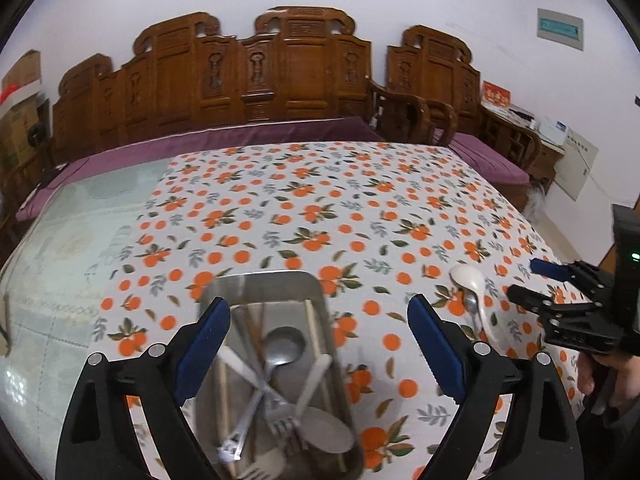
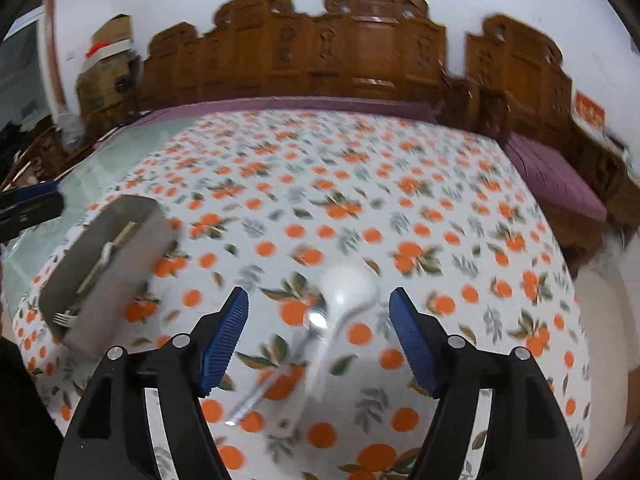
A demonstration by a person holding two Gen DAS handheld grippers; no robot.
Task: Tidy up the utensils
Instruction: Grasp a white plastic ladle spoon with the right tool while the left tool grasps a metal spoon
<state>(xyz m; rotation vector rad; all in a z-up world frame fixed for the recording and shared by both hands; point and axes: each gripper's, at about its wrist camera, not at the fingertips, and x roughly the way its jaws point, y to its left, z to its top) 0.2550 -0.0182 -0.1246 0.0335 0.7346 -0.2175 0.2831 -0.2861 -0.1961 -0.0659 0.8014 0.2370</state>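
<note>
A metal tray (image 1: 224, 286) on the orange-print tablecloth holds several utensils: a metal spoon (image 1: 282, 346), forks, white-handled pieces and chopsticks. My left gripper (image 1: 318, 346) is open and empty above the tray. A white ceramic spoon (image 2: 346, 290) and a metal spoon (image 2: 276, 374) lie crossed on the cloth to the tray's right. My right gripper (image 2: 318, 338) is open and empty just above them, its fingers on either side of the pair. In the left wrist view the white spoon (image 1: 470, 280) and right gripper (image 1: 522, 282) show at right. The tray (image 2: 132, 256) shows at left in the right wrist view.
The tablecloth (image 1: 320, 200) covers most of a glass-topped table (image 1: 80, 220). A carved wooden bench (image 1: 256, 80) with purple cushions stands behind the table. Cardboard boxes (image 2: 108, 52) are stacked at the far left.
</note>
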